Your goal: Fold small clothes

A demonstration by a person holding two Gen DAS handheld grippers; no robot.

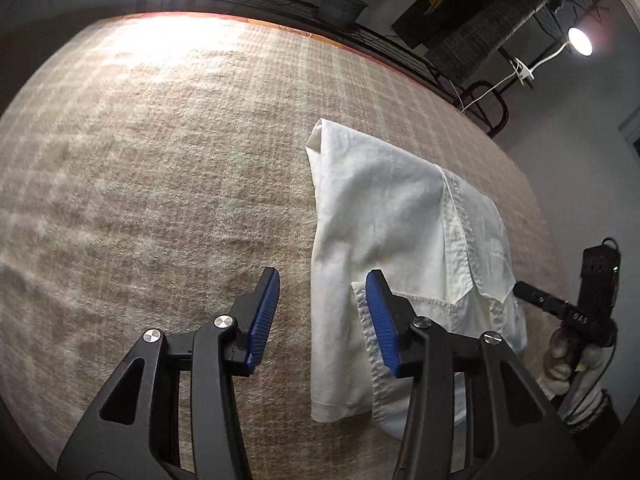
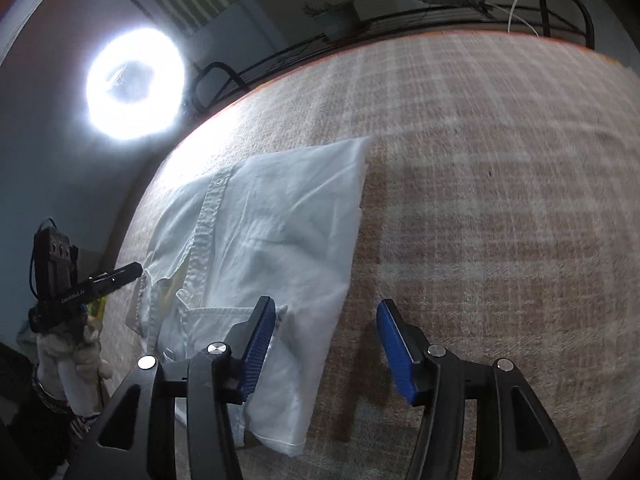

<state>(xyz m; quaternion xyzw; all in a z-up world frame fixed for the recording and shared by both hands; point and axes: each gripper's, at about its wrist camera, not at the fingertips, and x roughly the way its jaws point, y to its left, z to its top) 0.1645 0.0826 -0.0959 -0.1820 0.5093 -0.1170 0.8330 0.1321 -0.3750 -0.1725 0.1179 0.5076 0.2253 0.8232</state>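
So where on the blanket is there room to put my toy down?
Two big bare patches of the beige checked blanket: one beside the long folded edge of the white cotton shirt, running to the far lit edge, and one on the shirt's other side. It is crowded near the shirt's collar end, where the left gripper and right gripper hover open.

Left gripper [image 1: 322, 300] and right gripper [image 2: 326, 330] — both angled downward (blue pads parted) — grip nothing.
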